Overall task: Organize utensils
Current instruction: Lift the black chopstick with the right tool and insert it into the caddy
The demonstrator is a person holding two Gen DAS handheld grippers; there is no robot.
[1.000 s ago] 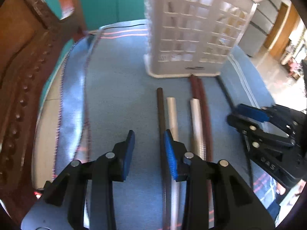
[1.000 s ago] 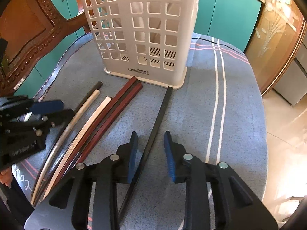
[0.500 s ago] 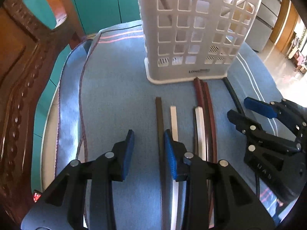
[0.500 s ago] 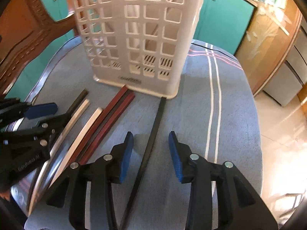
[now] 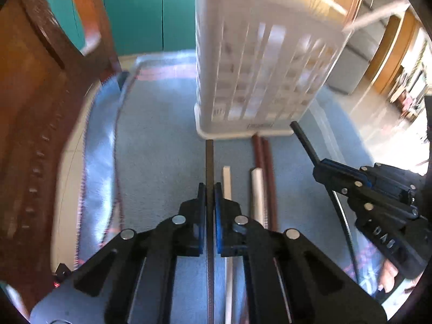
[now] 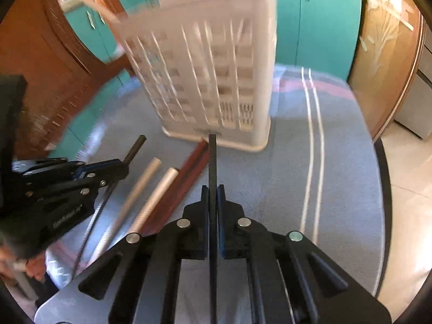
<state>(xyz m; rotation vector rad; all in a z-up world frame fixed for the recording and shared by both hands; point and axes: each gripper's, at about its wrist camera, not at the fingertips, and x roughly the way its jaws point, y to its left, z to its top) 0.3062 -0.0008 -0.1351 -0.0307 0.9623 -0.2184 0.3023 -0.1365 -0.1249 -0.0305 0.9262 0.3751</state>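
Note:
A white lattice utensil basket [image 5: 259, 86] stands upright on the blue cloth; it also shows in the right wrist view [image 6: 216, 81]. Long sticks lie in front of it. My left gripper [image 5: 210, 189] is shut on a dark brown stick [image 5: 209, 159]. My right gripper [image 6: 213, 191] is shut on a black stick [image 6: 212, 159]. Between them lie two pale sticks [image 5: 256, 189] and two red-brown sticks [image 5: 263, 156]. In the right wrist view the left gripper [image 6: 118, 166] holds the dark stick [image 6: 136, 147]. In the left wrist view the right gripper [image 5: 322, 168] holds the black stick [image 5: 303, 140].
A carved wooden chair back [image 5: 40, 108] stands at the left of the table. Teal cabinets [image 6: 324, 27] are behind the basket. The cloth has white stripes [image 6: 313, 135] on the right; the table edge [image 6: 384, 189] drops to a tiled floor there.
Both grippers have closed: the left on the dark brown stick, the right on the black stick. Both have moved sideways over their sticks, and the views are now motion-blurred.

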